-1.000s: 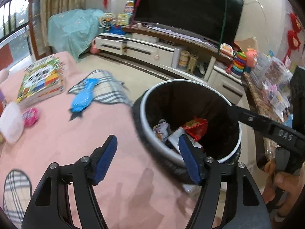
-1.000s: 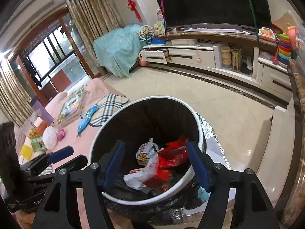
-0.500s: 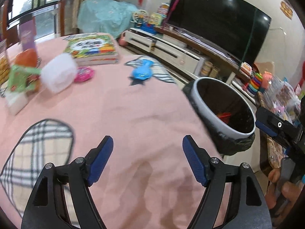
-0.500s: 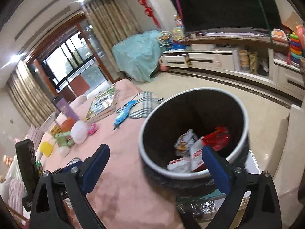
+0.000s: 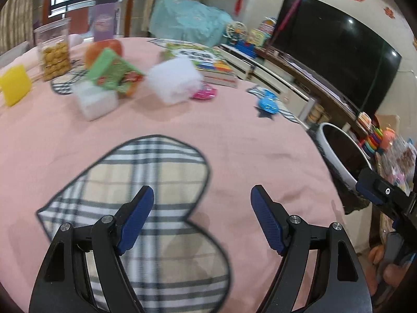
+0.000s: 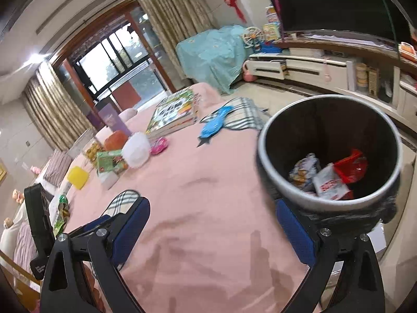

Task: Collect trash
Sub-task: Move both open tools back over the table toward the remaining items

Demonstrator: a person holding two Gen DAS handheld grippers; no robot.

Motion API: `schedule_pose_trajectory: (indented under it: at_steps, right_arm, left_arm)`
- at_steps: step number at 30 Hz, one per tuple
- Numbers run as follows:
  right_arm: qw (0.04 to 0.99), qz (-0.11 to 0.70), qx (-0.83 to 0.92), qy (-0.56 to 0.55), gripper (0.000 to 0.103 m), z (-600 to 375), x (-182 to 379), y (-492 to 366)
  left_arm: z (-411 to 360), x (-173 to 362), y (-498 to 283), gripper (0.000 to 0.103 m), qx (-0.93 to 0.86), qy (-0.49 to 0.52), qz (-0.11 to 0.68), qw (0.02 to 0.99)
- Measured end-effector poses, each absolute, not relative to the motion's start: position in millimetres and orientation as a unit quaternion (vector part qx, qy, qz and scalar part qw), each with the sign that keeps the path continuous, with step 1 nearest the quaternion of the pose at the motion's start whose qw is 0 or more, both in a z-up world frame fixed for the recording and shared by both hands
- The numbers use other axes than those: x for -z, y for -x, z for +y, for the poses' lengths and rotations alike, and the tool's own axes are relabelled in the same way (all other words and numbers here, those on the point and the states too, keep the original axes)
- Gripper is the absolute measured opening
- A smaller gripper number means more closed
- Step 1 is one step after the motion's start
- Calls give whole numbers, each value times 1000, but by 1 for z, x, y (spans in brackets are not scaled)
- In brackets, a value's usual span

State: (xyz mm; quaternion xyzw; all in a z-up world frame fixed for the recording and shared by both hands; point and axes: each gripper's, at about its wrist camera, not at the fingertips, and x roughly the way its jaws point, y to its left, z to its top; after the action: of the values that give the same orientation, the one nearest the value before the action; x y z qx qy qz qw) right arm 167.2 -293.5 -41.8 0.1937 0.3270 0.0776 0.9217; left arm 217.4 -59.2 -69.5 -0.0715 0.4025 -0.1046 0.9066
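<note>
Trash already lies in the bin [image 6: 331, 156] beside the table; more candidates sit across the pink cloth [image 5: 234, 143]: a green packet [image 5: 114, 71] and a white wad [image 5: 173, 79]. Your left gripper [image 5: 202, 219] and right gripper [image 6: 211, 230] both stand wide apart and empty, their jaws having just been opening. Choose one piece, probably the white wad, bring the left jaws down around it and close gently, since it looks soft. Only the right view shows the wrappers [image 6: 328, 182] inside the bin; the left one shows its rim alone, but gives the clutter closer.
</note>
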Motion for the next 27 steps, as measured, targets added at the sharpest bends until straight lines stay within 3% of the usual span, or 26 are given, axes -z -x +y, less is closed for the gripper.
schedule_pose_trajectory:
  at_steps: [27]
  right_arm:
    - [903,367,-162,-156,98,-200,70,-244]
  left_arm:
    - [46,80,-279,79,7,109,411,905]
